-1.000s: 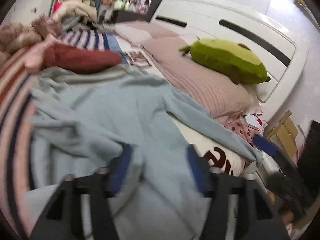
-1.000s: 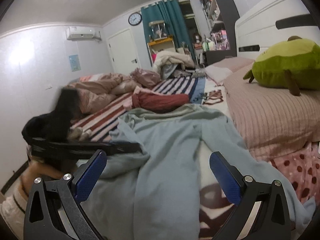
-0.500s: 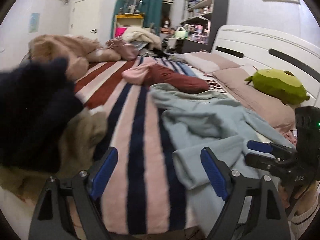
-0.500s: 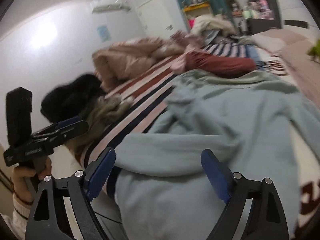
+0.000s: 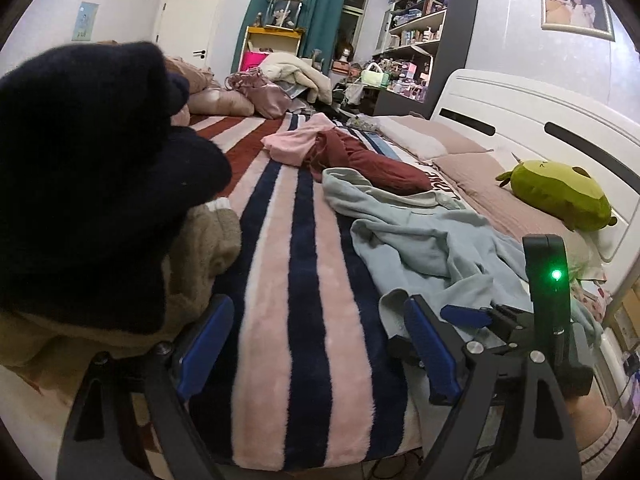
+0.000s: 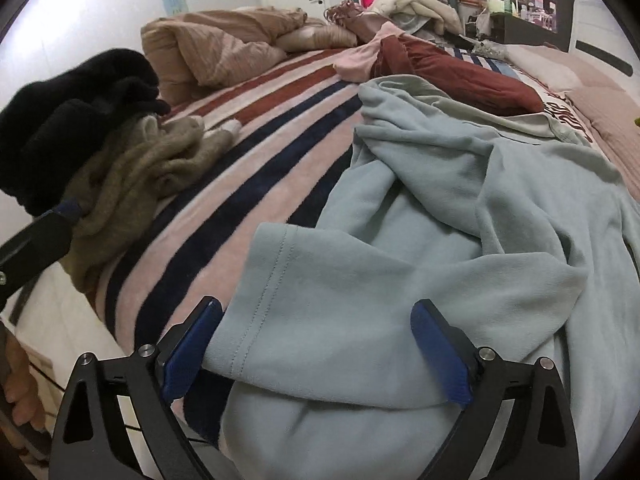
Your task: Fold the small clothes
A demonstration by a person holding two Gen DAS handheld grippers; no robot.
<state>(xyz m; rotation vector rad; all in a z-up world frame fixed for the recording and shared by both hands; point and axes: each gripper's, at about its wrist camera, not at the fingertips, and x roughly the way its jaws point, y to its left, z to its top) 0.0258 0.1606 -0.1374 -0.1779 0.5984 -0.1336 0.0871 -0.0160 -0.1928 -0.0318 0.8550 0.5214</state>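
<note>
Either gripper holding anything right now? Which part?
Nothing held. Right gripper is open, straddling the light blue sweatshirt's hem edge; left gripper is open over the striped blanket.

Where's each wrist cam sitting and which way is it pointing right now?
Left wrist: low at the bed's near edge, facing along the striped blanket toward the teal curtain; its own left gripper open in the foreground, the right gripper beside it.
Right wrist: just above the light blue sweatshirt, facing across the bed; its own fingers open astride a sleeve cuff, a left gripper fingertip at the left edge.
Shared: sweatshirt, blanket, dark red garment, black knit pile.
</note>
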